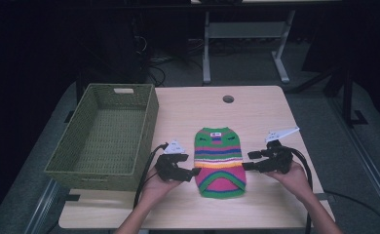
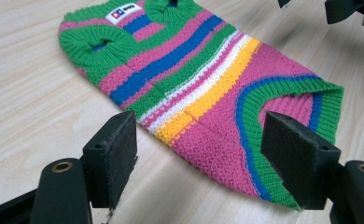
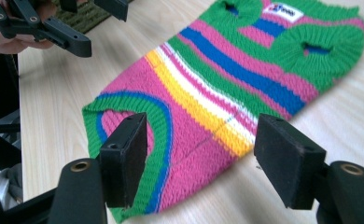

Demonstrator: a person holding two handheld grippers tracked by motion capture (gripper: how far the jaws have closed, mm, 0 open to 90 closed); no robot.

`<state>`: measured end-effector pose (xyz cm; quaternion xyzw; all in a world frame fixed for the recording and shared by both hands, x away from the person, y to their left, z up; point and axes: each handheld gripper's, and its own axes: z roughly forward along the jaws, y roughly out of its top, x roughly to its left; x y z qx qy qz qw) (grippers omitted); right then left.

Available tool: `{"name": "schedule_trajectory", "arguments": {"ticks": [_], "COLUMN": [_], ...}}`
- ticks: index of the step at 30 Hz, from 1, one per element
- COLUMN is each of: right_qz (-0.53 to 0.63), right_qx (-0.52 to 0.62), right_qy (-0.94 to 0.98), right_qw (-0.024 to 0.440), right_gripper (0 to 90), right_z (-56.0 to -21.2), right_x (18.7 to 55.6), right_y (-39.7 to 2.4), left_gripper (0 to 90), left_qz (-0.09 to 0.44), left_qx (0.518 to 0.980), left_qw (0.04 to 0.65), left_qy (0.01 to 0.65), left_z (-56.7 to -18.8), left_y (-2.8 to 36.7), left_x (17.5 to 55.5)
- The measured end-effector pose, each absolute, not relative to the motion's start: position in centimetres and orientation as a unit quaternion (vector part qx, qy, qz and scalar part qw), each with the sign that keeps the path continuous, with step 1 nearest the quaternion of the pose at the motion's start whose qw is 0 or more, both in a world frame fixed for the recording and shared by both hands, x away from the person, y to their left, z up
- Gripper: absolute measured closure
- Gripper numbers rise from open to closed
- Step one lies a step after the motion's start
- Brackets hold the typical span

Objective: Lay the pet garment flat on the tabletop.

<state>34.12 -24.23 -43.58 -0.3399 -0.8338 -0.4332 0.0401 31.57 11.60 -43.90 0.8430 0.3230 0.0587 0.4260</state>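
Striped knitted pet sweater [image 1: 219, 161] lies flat mid-table, right of the green wicker basket [image 1: 105, 134]. Left gripper [image 1: 190, 171] and right gripper [image 1: 249, 161] flank its near half, jaws wide and empty, apparently poised to pinch both edges.

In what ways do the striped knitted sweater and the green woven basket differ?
The sweater is soft, flat and striped in several colours; the basket is stiff, deep and plain olive green. The sweater lies at the table's middle between both grippers; the basket stands at the left edge, with nothing visible inside. Both rest on the wooden table.
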Motion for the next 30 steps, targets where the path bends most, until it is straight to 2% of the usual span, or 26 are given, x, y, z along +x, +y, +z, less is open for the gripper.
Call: {"name": "schedule_trajectory", "arguments": {"ticks": [21,30], "right_qz": [-0.437,-0.441], "right_qx": [-0.356,-0.352], "right_qy": [-0.825,-0.825], "right_qw": [0.033,0.015], "right_gripper": [33.1,32.4], "right_z": [-44.3,-44.4], "right_x": [31.9,30.7], "right_y": [-27.0,-28.1], "left_gripper": [24.1,23.9], "left_qz": [0.053,0.066], "left_qx": [0.84,0.845], "left_qw": [0.43,0.425], "left_qy": [0.328,0.316], "left_z": [-44.4,-43.8], "left_y": [12.6,12.8], "left_x": [29.6,28.5]}}
